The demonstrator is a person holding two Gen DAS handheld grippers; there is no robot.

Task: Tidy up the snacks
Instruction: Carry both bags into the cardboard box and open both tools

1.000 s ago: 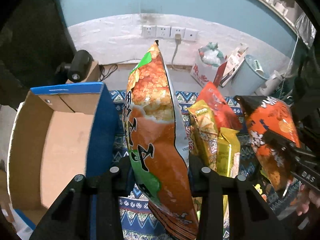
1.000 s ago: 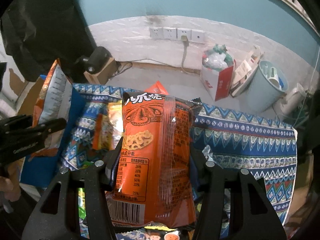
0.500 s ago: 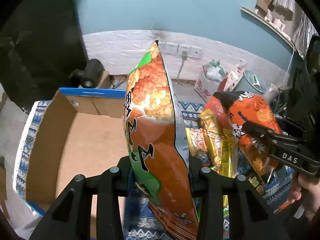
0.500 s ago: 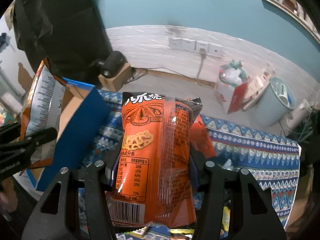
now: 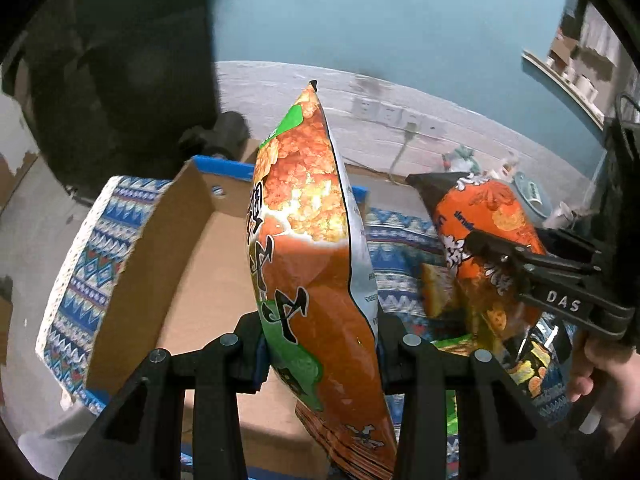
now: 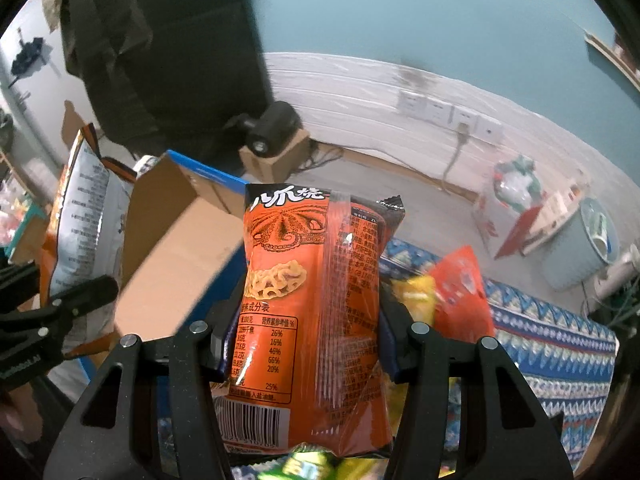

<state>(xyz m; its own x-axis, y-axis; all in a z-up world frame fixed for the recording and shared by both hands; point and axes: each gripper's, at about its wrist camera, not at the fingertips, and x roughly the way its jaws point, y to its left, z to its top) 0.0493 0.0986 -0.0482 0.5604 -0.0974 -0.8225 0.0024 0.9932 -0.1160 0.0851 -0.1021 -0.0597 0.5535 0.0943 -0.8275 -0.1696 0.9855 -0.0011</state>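
The left gripper (image 5: 320, 354) is clamped on an upright orange-and-green snack bag (image 5: 312, 248), held edge-on above the open cardboard box (image 5: 168, 264), whose floor shows bare. The right gripper (image 6: 306, 340) is clamped on an orange octopus-print snack bag (image 6: 312, 300), back label facing the camera, just beside the box's right wall and over the patterned cloth (image 6: 556, 340). Further snack packets (image 6: 460, 292) lie piled on that cloth. A hand (image 5: 600, 384) grips the right tool's handle.
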